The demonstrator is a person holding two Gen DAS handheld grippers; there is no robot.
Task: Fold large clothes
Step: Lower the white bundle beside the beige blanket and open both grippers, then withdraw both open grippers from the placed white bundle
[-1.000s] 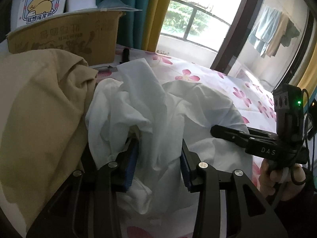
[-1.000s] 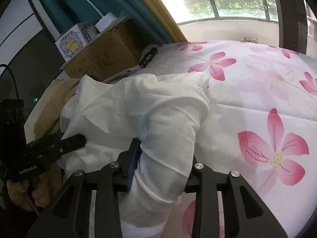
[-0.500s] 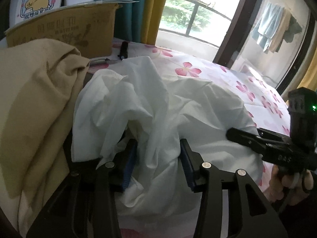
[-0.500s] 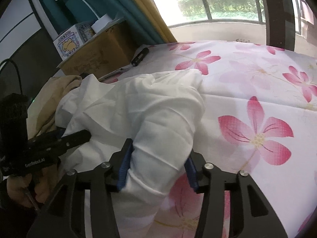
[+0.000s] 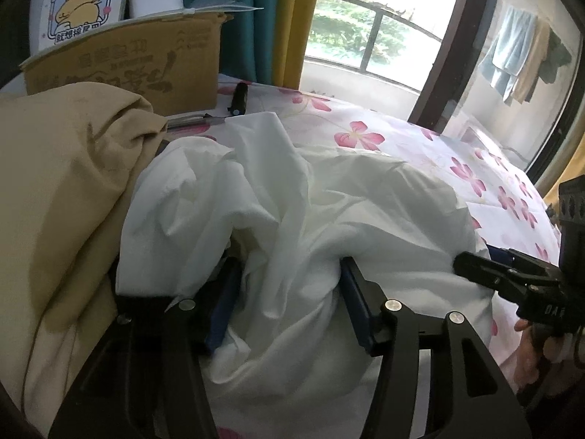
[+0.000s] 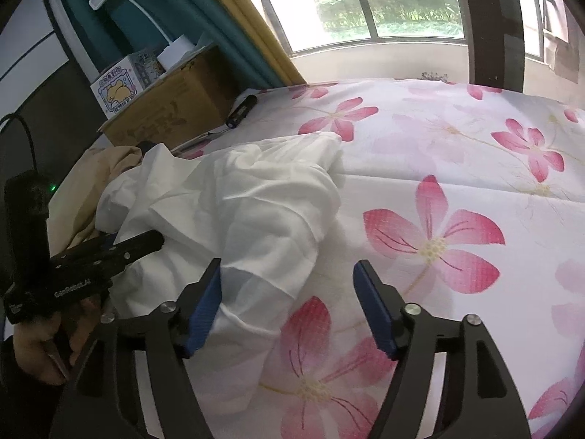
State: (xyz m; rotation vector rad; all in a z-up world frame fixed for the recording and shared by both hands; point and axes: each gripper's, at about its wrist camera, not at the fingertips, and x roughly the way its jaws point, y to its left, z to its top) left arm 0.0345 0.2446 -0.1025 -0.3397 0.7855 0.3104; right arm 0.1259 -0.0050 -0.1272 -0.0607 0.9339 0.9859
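Your white garment (image 5: pixel 321 219) lies bunched on the flowered bed sheet (image 6: pixel 457 168), heaped toward nine o'clock of the right-hand view, its near hem trailing down toward six. It reads as a rough bundle, not yet a flat fold, so the step in hand looks like letting go after a pull or a turn of the cloth.

Your left tongs (image 5: pixel 289 303) are opening. A thick gather of the white cloth stands between the blue pads (image 5: pixel 219 311), but the pads look to be easing off it; whether they press it at all is hard to tell, since folds hide the tips.

Your right tongs (image 6: pixel 289 307) are opening too, and stand spread wide. Only the garment's edge reaches in beside the left pad at nine o'clock; the other pad is over bare sheet, so nothing is pinched there.

At nine to ten o'clock of the left view a tan garment (image 5: pixel 69 190) is piled just beside the white one, touching it, probably waiting its turn. Behind it at eleven o'clock sits a cardboard box (image 5: pixel 146 69), with a small dark cylinder (image 5: pixel 238 98) near it on the sheet at twelve.

The open bed toward three o'clock is likely where you will want to spread the cloth flat.
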